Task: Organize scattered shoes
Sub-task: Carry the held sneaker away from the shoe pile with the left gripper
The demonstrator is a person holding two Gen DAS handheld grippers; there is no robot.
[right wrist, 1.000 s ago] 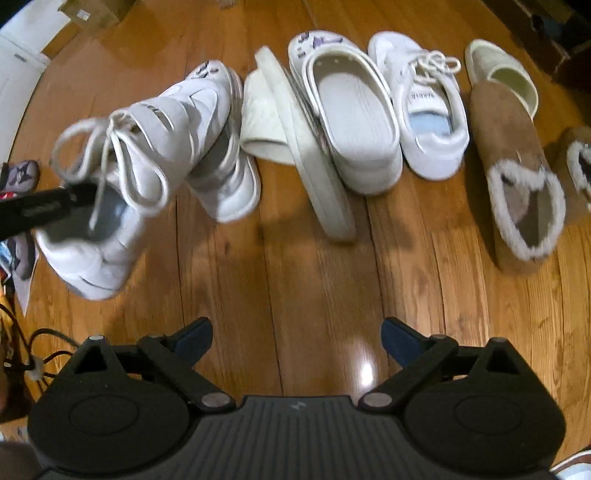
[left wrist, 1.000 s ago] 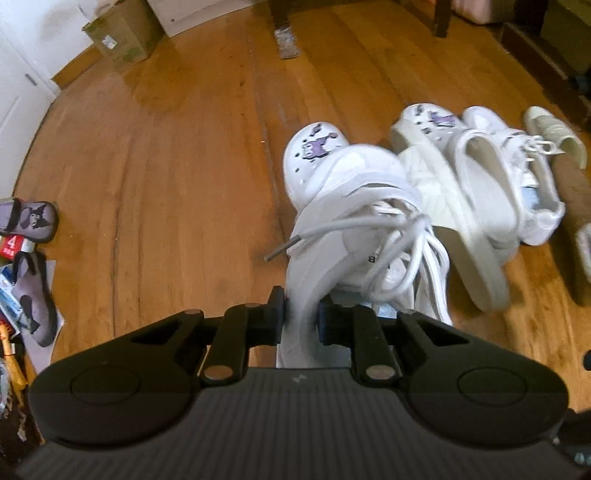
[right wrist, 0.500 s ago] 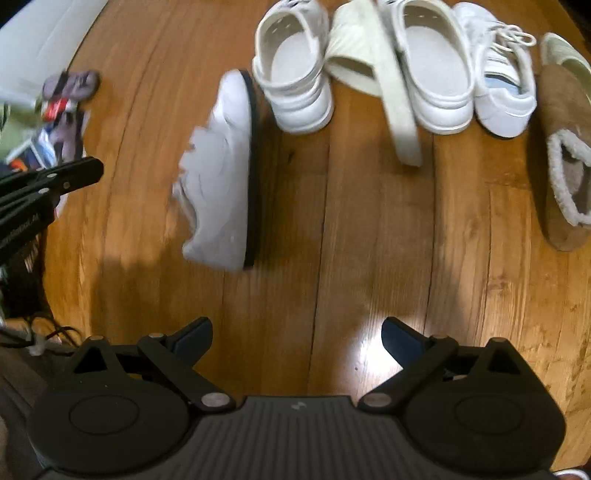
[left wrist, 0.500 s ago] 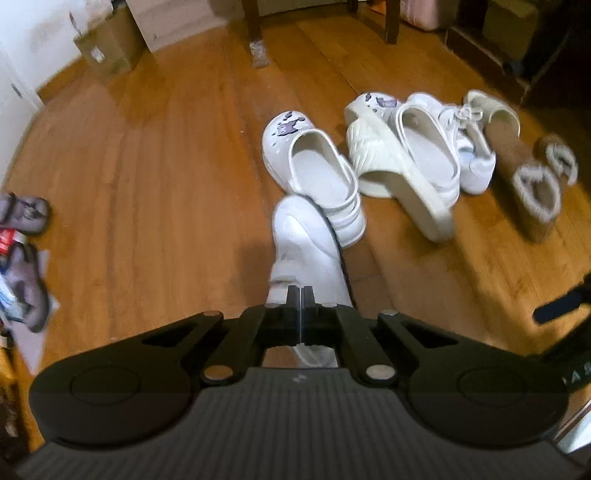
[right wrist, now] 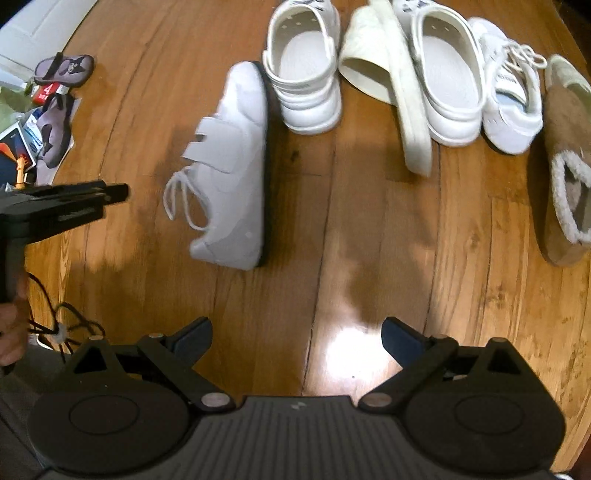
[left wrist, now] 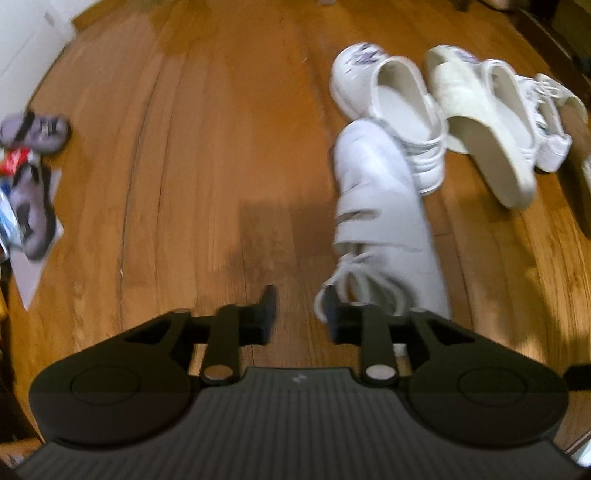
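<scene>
My left gripper (left wrist: 299, 308) is spread apart with nothing in it, just beside the laces of the white sneaker (right wrist: 231, 166). That sneaker lies on its side on the wooden floor (right wrist: 369, 229), toe touching the white clog (right wrist: 304, 70). My right gripper (right wrist: 297, 338) gapes wide over bare boards.

place: home, living room or hallway
floor: worn wooden boards (right wrist: 369, 221), glossy
footwear: household shoes on floor, clogs (right wrist: 306, 70), fuzzy slipper (right wrist: 565, 166), sneaker (right wrist: 232, 166)
clutter: small purple sandals (right wrist: 66, 70) and papers (left wrist: 33, 236) by white door (right wrist: 33, 33)
</scene>
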